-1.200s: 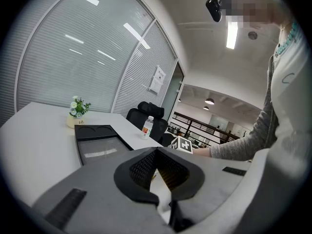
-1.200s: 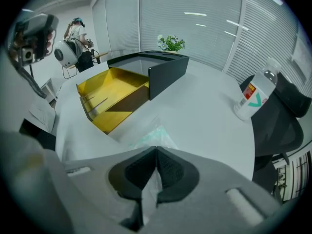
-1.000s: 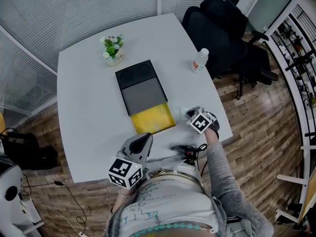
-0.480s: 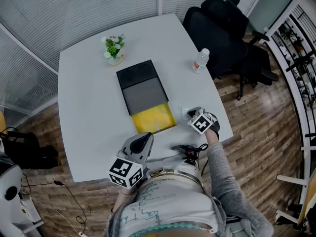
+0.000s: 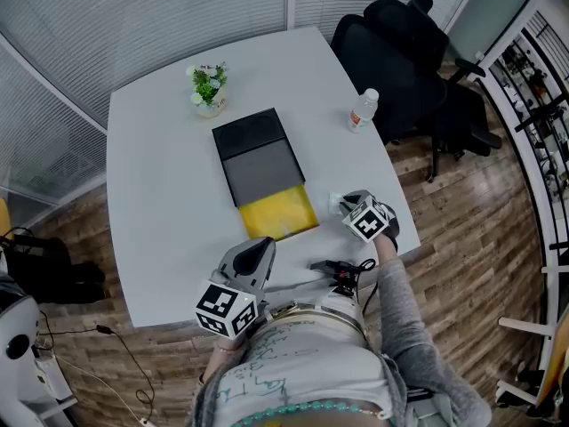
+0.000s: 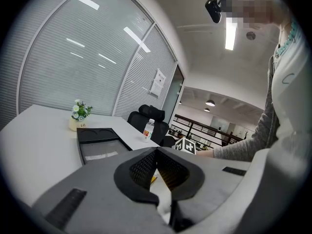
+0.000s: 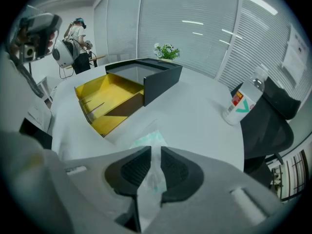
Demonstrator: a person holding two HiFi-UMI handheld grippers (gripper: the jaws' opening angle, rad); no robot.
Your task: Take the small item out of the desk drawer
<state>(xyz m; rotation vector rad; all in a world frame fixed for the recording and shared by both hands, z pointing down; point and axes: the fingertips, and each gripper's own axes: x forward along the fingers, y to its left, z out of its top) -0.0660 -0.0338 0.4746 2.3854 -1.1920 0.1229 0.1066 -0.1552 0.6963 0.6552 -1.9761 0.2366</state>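
Note:
The yellow drawer stands pulled out of the black desk organiser in the middle of the white table. My right gripper is just right of the drawer, pointing steeply down at the table. In the right gripper view the drawer looks empty. A small clear packet with teal print lies on the table between the jaws of my right gripper. These jaws have just been opening, so they stand a little apart. My left gripper, shut and empty, hovers at the near edge.
A water bottle stands at the table's right side, also seen in the right gripper view. A small potted plant sits behind the organiser. A black office chair stands past the far right corner. The table's near edge runs under both grippers.
The right gripper's marker cube has shifted slightly to the right and tilted. The left gripper has stayed where it was.

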